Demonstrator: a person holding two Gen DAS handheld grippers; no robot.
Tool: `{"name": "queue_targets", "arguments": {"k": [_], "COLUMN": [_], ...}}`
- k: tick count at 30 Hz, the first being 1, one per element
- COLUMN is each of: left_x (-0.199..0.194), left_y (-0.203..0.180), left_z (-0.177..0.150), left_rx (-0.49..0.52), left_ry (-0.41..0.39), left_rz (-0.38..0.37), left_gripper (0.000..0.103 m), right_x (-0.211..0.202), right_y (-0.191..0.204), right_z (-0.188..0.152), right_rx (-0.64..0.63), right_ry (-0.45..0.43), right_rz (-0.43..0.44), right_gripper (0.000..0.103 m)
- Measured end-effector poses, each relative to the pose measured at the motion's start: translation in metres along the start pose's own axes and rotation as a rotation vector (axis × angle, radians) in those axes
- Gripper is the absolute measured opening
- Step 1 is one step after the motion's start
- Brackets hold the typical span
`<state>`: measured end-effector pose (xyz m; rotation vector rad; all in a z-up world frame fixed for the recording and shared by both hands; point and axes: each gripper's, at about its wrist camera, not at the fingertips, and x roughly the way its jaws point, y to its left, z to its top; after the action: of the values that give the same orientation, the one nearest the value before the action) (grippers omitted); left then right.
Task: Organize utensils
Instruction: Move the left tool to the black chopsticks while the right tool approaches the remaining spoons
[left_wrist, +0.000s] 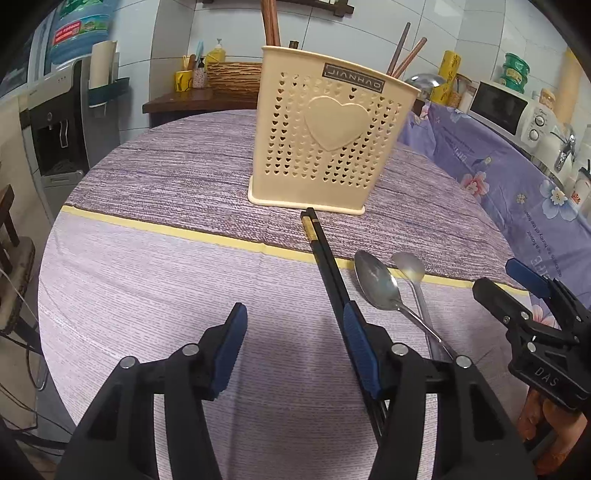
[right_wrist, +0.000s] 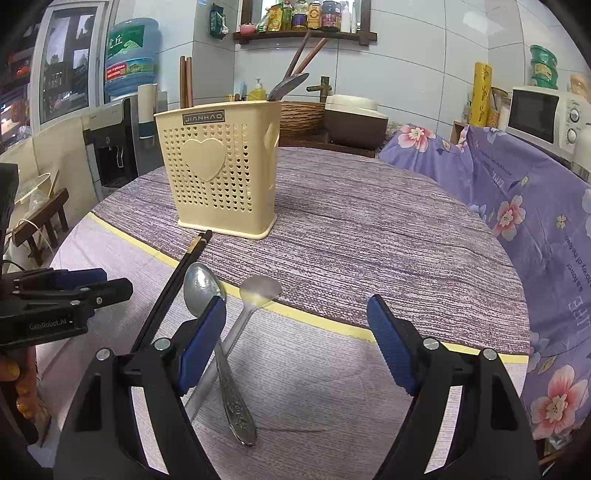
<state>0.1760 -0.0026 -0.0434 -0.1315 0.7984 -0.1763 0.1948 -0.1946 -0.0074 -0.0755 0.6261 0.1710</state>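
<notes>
The round surface (right_wrist: 369, 229), under a striped purple cloth, carries everything. Toward its far side stands the cream utensil holder (left_wrist: 325, 136) with heart-shaped holes; wooden chopsticks and a ladle already stick out of its top, so it looks like the place the loose pieces belong. In front of it lie the black chopsticks (left_wrist: 325, 254), their gold-banded ends almost at the holder's base. Just right of them lie two metal spoons, a darker one (right_wrist: 201, 291) and a paler one (right_wrist: 258, 290), with handles crossing near the front edge.

The left claw (left_wrist: 291, 328) is spread wide and grips nothing; its right pad lies along the chopsticks, probably lining up to pinch them. The right claw (right_wrist: 297, 321) is also wide apart and empty, held low over the spoons, its left pad in front of the darker bowl.
</notes>
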Motion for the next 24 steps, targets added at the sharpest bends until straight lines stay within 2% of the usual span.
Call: {"name": "queue_targets", "arguments": {"k": [24], "left_x": [0.016], "left_y": [-0.017], "left_z": [-0.001], "left_rx": [0.028], "left_ry": [0.065], "left_rz": [-0.036], "left_gripper": [0.036], "right_x": [-0.001], "right_y": [-0.009], "right_z": [-0.001], "right_rx": [0.01], "right_ry": [0.008], "right_rz": [-0.024], "right_gripper": [0.078]}}
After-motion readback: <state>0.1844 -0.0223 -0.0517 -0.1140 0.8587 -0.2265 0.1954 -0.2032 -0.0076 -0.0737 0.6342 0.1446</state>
